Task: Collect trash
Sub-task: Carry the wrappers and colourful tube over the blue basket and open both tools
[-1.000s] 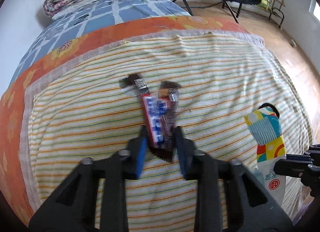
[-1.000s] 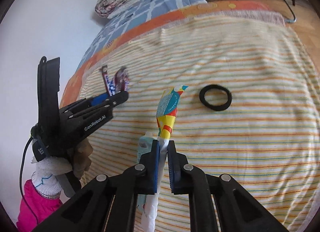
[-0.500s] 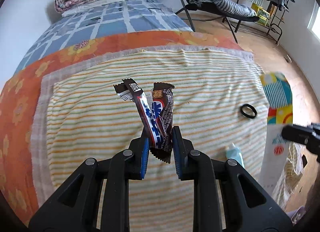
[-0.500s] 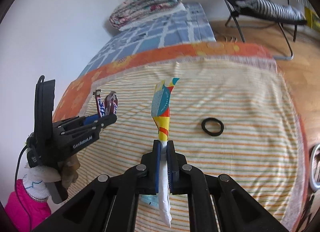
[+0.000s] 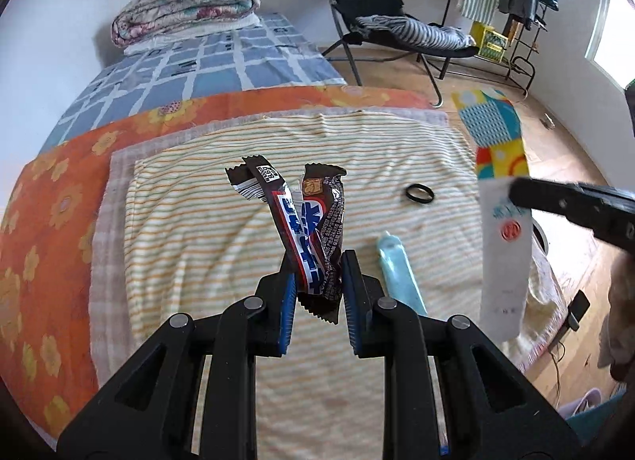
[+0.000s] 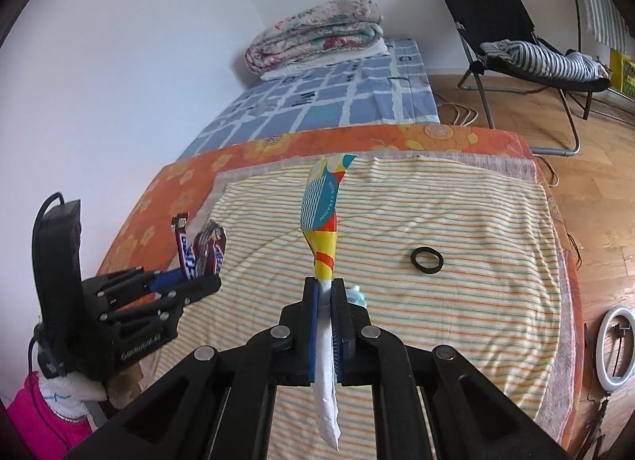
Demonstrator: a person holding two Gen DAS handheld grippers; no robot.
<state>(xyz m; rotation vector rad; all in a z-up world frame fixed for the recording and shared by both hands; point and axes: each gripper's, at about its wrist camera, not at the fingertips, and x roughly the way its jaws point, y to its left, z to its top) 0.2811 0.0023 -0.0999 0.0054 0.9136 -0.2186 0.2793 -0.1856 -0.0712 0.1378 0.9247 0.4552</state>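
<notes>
Brown candy wrappers (image 5: 313, 237) between left gripper (image 5: 317, 281) jaws

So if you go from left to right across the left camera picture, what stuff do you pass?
Orange blanket → candy wrappers in the left tongs → blue tube → hair tie → colourful packet → right tongs.

Brown-blue candy wrappers (image 5: 313, 230); multicoloured patterned packet (image 6: 323, 222); striped blanket (image 5: 206, 230); black ring (image 5: 419, 193).

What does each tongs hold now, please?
Left tongs: closed on two candy wrappers.
Right tongs: closed on a colorful snack packet.
</notes>
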